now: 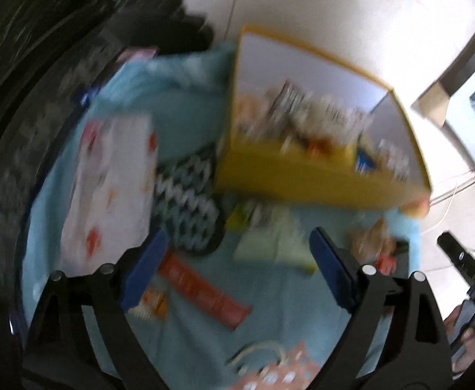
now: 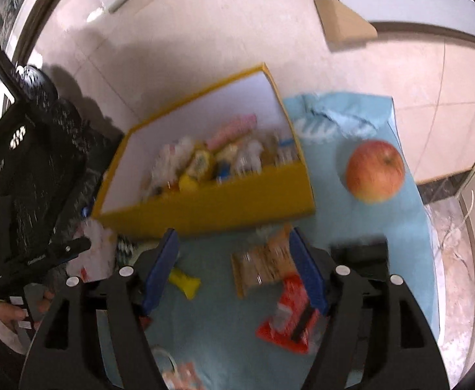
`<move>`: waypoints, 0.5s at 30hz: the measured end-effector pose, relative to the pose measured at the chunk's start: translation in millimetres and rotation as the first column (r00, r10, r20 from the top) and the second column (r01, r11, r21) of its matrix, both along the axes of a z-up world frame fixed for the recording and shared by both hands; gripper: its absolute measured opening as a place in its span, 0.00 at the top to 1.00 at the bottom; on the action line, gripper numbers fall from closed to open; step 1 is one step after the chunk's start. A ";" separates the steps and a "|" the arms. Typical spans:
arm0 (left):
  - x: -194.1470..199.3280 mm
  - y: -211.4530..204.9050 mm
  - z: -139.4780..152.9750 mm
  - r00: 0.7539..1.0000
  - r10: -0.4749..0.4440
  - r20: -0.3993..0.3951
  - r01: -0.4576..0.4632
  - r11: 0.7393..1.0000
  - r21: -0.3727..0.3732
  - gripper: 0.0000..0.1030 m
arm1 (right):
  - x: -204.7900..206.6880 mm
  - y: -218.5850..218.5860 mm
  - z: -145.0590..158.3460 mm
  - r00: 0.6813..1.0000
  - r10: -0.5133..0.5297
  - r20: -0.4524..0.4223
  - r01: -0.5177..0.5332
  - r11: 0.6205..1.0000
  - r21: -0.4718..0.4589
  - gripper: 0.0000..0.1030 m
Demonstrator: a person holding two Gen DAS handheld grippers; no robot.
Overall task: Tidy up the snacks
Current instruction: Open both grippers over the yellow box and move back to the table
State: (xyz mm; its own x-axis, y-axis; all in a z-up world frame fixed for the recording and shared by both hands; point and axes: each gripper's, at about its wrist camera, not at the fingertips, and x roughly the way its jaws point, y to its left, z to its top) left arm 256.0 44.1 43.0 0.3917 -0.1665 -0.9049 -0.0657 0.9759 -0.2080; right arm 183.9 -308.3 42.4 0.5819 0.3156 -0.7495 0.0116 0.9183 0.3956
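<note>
snacks are lying scattered on a light blue cloth (image 2: 367, 227) and we are looking down on them through 2 blurred wrist views. a yellow box (image 2: 204, 208) with white inner walls is sitting on the far part of the cloth, already holding a jumble of small packets (image 2: 211, 159). we are holding the left gripper (image 1: 237, 269) with its blue pads spread wide and nothing between them; under it we are seeing an orange-red bar wrapper (image 1: 204, 289) and, further off, a pale green packet (image 1: 276, 243). a white packet with orange marks (image 1: 107, 195) is lying to the left, beside a black-and-white zigzag pouch (image 1: 188, 204). we are also keeping the right gripper (image 2: 234, 269) parted and gripping nothing; a clear pack of brown biscuits (image 2: 263, 266) is lying between its pads without clear contact, a red wrapper (image 2: 289, 321) is just nearer, and a small yellow packet (image 2: 185, 282) is lying by the left pad. an apple (image 2: 375, 170) is resting on the cloth right of the box, apart from it.
</note>
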 end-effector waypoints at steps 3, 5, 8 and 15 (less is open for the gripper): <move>-28.3 9.5 -23.4 0.996 0.039 -0.083 -0.039 0.999 0.001 0.12 | -14.8 -0.1 -12.0 0.999 -0.001 -0.049 0.001 1.000 0.003 0.31; -41.8 13.5 -44.7 0.987 0.076 -0.140 -0.074 0.997 0.022 0.12 | -26.4 -0.9 -18.7 0.997 -0.004 -0.074 0.004 1.000 0.003 0.31; -51.5 15.9 -71.8 0.966 0.131 -0.224 -0.127 0.991 0.032 0.12 | -39.1 -0.7 -20.3 0.997 0.004 -0.078 -0.004 1.000 -0.012 0.31; -44.9 5.4 -84.2 0.954 0.161 -0.255 -0.144 0.986 0.083 0.12 | -49.6 4.0 -20.5 0.996 0.022 -0.086 -0.024 0.999 -0.024 0.31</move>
State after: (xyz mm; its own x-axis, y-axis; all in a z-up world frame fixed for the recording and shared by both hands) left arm 211.1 49.5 -41.2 0.1582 -0.0628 -0.9854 -0.2584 0.9606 -0.1027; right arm 134.3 -304.3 21.9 0.5078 0.3086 -0.8043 0.0235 0.9283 0.3710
